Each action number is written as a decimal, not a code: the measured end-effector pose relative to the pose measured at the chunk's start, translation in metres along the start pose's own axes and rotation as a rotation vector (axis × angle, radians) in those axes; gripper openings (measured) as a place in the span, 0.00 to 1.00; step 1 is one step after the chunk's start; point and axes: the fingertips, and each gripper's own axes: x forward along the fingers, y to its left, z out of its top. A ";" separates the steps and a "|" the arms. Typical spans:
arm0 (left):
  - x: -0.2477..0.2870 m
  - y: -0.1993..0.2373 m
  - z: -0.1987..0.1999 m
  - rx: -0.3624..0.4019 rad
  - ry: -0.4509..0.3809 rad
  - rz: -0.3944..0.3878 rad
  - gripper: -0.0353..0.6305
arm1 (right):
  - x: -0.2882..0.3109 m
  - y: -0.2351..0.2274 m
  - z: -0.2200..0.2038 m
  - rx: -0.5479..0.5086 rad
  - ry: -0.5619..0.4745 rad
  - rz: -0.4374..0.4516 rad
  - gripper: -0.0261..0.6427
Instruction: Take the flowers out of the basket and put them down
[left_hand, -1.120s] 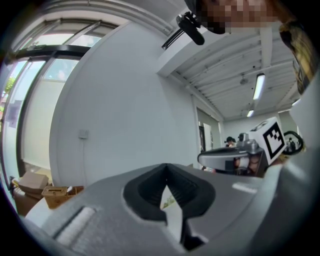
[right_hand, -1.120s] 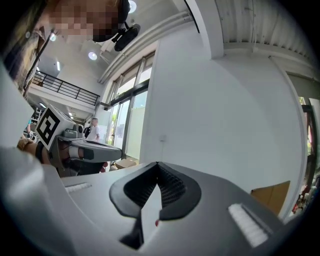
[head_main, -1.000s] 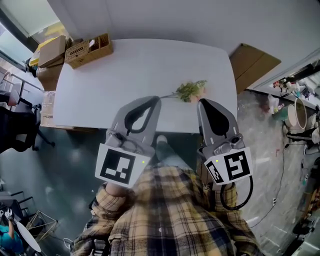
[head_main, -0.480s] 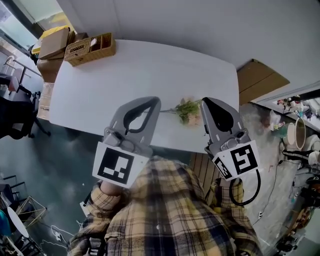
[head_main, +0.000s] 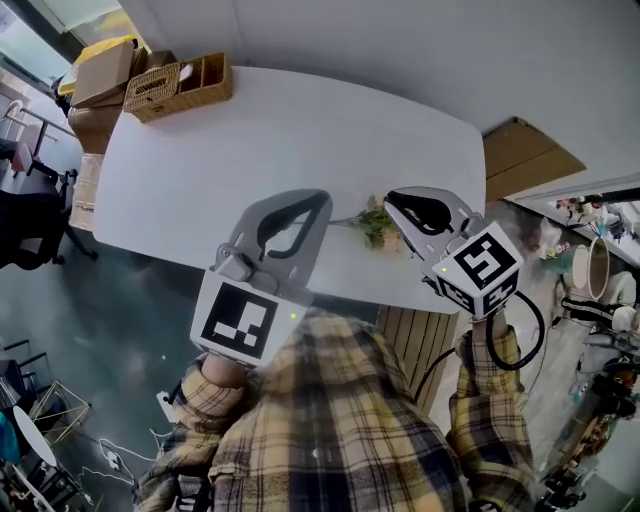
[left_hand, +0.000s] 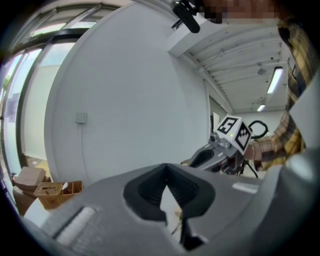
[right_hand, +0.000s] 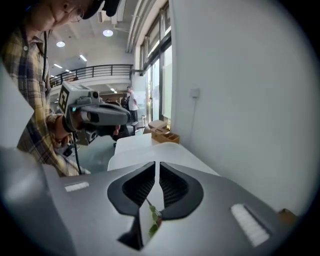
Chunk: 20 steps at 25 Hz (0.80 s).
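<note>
Flowers (head_main: 375, 222) lying on counter (head_main: 250, 140) by near right edge, well apart from basket (head_main: 180, 85) at far left corner. Long axis laid left-right: stem end toward left gripper (head_main: 322, 197), blooms just beside right gripper (head_main: 393, 200), judged nearer. Left fingers (left_hand: 150, 187) closed tip to tip, empty; right fingers (right_hand: 137, 187) parted by narrow slit, nothing held.

Your flowers (head_main: 375, 222), a small green sprig, lie flat near the bench's (head_main: 270, 140) front edge, well apart from the wicker basket (head_main: 180, 85).
</note>
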 end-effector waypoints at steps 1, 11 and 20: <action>0.001 0.001 -0.001 -0.003 0.003 -0.002 0.05 | 0.008 -0.001 -0.009 -0.003 0.040 0.028 0.09; -0.001 0.007 -0.016 -0.028 0.054 -0.010 0.05 | 0.072 0.009 -0.088 -0.130 0.432 0.277 0.20; -0.008 0.017 -0.018 -0.041 0.068 0.017 0.05 | 0.113 0.022 -0.158 -0.290 0.708 0.474 0.34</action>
